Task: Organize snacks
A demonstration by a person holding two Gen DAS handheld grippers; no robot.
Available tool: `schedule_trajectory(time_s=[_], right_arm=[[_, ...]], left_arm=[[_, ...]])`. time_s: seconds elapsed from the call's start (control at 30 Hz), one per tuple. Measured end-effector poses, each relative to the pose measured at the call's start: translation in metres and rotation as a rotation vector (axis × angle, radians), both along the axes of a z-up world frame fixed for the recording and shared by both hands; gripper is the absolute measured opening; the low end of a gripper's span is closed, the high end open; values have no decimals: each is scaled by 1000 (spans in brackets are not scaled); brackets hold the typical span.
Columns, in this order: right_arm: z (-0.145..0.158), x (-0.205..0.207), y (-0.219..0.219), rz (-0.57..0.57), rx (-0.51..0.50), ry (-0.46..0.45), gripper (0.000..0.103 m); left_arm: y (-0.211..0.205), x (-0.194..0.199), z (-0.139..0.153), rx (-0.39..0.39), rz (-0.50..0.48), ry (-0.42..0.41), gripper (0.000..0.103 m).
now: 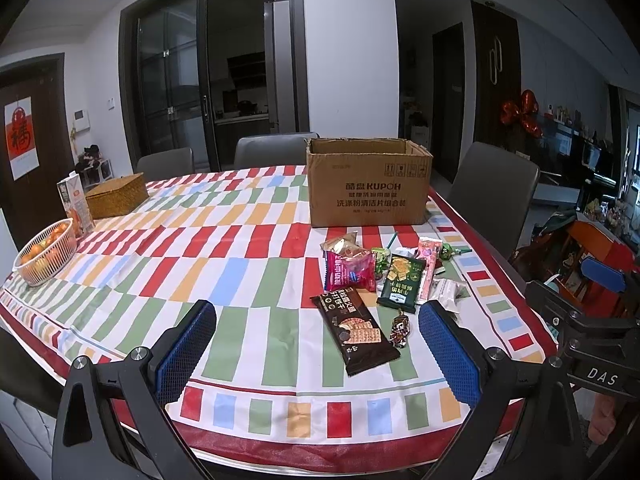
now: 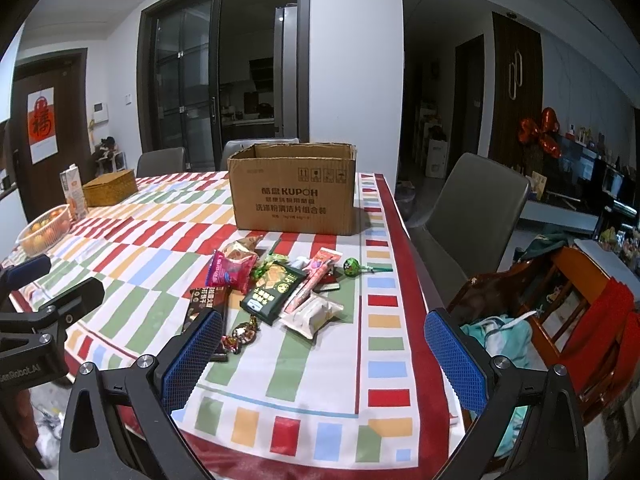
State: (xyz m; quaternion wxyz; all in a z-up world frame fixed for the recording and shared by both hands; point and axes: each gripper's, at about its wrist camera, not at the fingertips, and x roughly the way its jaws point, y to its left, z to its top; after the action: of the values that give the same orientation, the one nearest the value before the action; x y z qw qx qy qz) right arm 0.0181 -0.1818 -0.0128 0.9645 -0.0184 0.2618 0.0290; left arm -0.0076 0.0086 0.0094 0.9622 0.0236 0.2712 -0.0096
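A basket [image 1: 44, 256] of oranges is sitting at the table's [image 1: 240, 280] left edge. The left gripper [image 1: 318, 344] is hovering with jaws spread wide, holding nothing. A box [image 1: 368, 184] is standing open behind the snacks [image 1: 384, 276], which are lying in a loose pile. The right gripper [image 2: 324, 348] is hanging released, empty, near them.

The left gripper [image 1: 318, 350] hangs wide open over the near table [image 1: 240, 240] edge, holding nothing. Snack packets [image 1: 384, 276] lie just before the cardboard box [image 1: 368, 184].
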Motion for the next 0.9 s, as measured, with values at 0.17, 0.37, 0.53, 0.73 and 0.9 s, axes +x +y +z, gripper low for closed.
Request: schedule_trajectory(time_s=[0.17,0.37,0.53,0.73,0.9], right_arm=[[0,0,0,0,-1,-1,102],[0,-1,1,0,-2,-2,102],[0,-1,1,1,-2,-4,102],[0,-1,1,0,-2,-3,102],[0,-1,1,1,-4,-5,102]], left_arm=[[1,0,0,-1,0,-1,103],[1,-1,0,-1,1,-1,103],[1,0,-1,-2,-1,1,103],[2,-1,0,-2,0,0,103],[2,-1,-1,-2,-1,-1,103]])
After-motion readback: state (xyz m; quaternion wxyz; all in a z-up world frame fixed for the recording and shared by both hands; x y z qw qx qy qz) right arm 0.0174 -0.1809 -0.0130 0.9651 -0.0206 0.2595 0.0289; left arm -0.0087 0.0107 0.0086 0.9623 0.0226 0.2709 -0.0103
